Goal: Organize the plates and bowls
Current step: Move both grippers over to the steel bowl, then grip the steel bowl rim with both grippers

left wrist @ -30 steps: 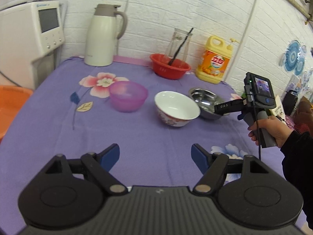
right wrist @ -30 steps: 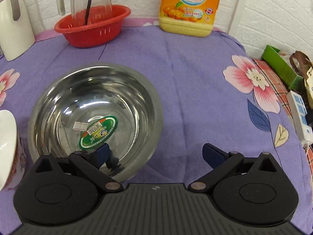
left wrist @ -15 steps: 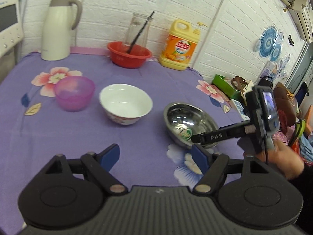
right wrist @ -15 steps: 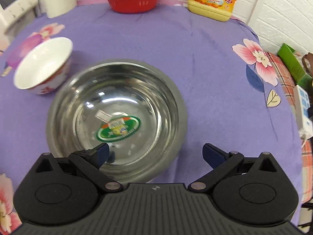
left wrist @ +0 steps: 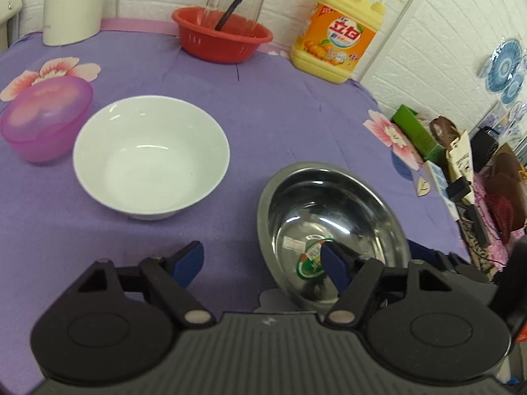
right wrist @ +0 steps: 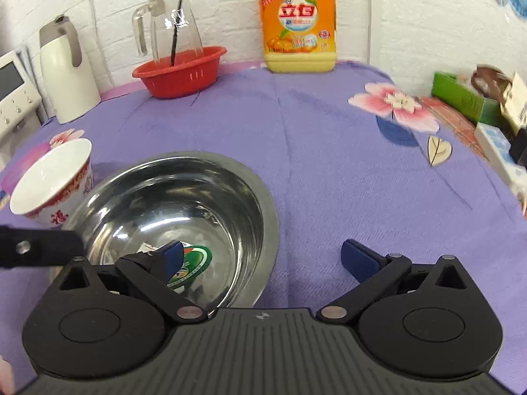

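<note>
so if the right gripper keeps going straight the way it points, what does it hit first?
Probably the steel bowl's near rim: the right gripper straddles it, one finger inside, the other outside over the cloth. Depth unclear.

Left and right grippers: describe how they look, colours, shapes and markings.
The left gripper and the right gripper look alike: a black ribbed body with a small emblem at the centre, two round black discs at the sides, black linkage arms on silver pivot pins, and fingers padded in dark blue.

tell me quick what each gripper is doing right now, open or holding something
Left gripper: closing, straddling the near rim of the steel bowl, no grip yet.
Right gripper: open, straddling the same bowl's rim.
</note>
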Demonstrator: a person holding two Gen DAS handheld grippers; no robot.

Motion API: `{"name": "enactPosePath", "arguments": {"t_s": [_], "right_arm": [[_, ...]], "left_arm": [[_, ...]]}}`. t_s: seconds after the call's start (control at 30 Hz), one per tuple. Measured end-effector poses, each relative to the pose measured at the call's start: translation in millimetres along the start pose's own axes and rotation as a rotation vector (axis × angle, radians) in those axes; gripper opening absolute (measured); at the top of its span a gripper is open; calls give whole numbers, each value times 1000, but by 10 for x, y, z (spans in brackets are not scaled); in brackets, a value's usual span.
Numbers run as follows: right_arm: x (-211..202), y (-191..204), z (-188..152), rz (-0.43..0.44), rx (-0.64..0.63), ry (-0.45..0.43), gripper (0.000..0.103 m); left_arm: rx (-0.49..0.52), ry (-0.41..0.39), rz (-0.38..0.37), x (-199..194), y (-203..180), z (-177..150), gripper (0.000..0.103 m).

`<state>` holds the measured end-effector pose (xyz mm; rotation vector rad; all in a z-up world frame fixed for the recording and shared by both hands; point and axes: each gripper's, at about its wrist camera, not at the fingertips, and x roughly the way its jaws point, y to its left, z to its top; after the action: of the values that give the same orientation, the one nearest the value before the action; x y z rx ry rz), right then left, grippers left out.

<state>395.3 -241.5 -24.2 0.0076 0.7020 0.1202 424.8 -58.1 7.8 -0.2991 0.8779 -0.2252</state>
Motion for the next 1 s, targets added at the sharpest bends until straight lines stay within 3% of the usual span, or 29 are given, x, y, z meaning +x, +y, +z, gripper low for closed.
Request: {"name": "enactPosePath", "arguments": {"t_s": [0.33, 0.53, 0.6, 0.7, 0.8, 1.0], "right_arm": [[-22, 2, -44, -8, -23, -16, 103], [-105, 43, -42, 64, -2, -35, 103], [-73, 67, -65, 63, -25, -30, 103], [-103, 132, -84, 70, -65, -48, 103], [-163, 190, -92, 126, -64, -53, 102], [-410, 347, -115, 142, -96, -74, 102]], "left_arm": [[40, -15, 37, 194, -95, 0, 67], [66, -30, 40, 245, -174, -8, 47], [108, -39, 62, 257, -225, -30, 32], [124, -42, 59, 260, -250, -48, 19], [103, -17, 34, 205, -252, -71, 16], [106, -29, 23, -187, -202, -182, 16]]}}
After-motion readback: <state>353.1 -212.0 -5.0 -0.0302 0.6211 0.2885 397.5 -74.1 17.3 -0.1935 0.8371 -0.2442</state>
